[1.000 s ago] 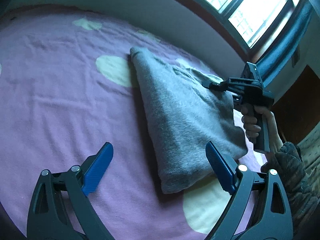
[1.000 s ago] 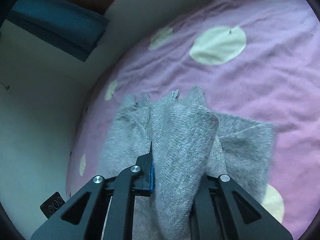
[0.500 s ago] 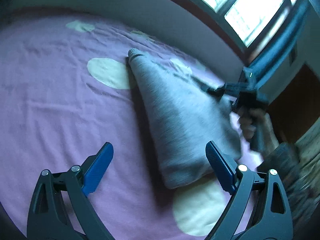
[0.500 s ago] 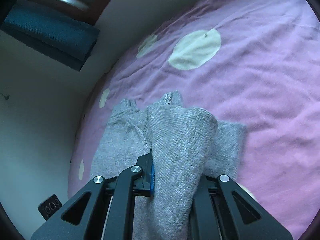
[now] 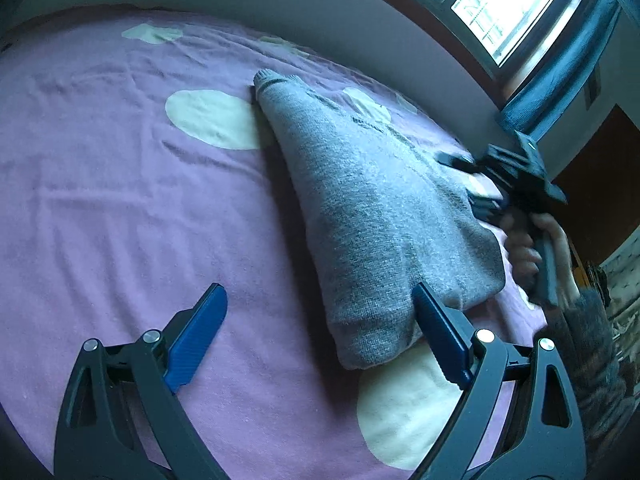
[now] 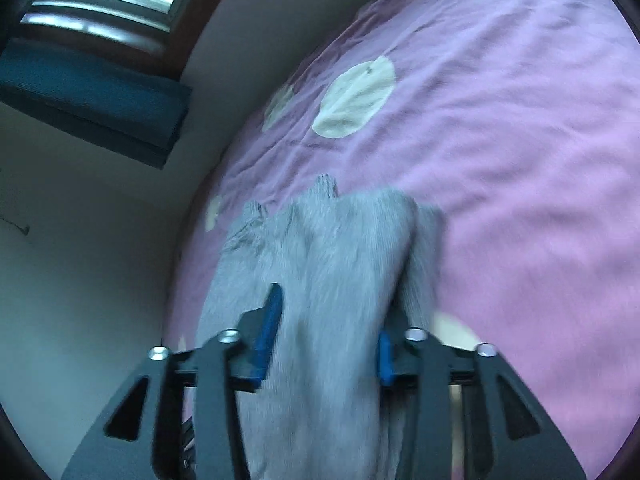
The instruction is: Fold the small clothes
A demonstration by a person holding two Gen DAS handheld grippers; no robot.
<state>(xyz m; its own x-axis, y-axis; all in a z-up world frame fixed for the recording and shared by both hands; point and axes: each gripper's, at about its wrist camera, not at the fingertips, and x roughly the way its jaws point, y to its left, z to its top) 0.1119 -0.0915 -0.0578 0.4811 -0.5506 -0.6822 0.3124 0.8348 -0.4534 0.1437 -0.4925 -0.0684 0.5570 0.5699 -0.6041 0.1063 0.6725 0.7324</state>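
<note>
A grey knit garment lies folded in a long bundle on the purple bedspread. My left gripper is open and empty, its blue pads on either side of the bundle's near end and above it. My right gripper shows at the garment's far right edge, held by a hand. In the right wrist view the right gripper has its jaws apart, with a fold of the grey garment lying loosely between the blue pads.
The bedspread has cream dots. A wall borders the bed's far side, with a bright window and blue curtain at upper right. A dark wooden door stands at the right.
My right gripper was shut on the garment fold and has now opened, letting it go. The left gripper stayed open while its view shifted slightly over the bundle.
</note>
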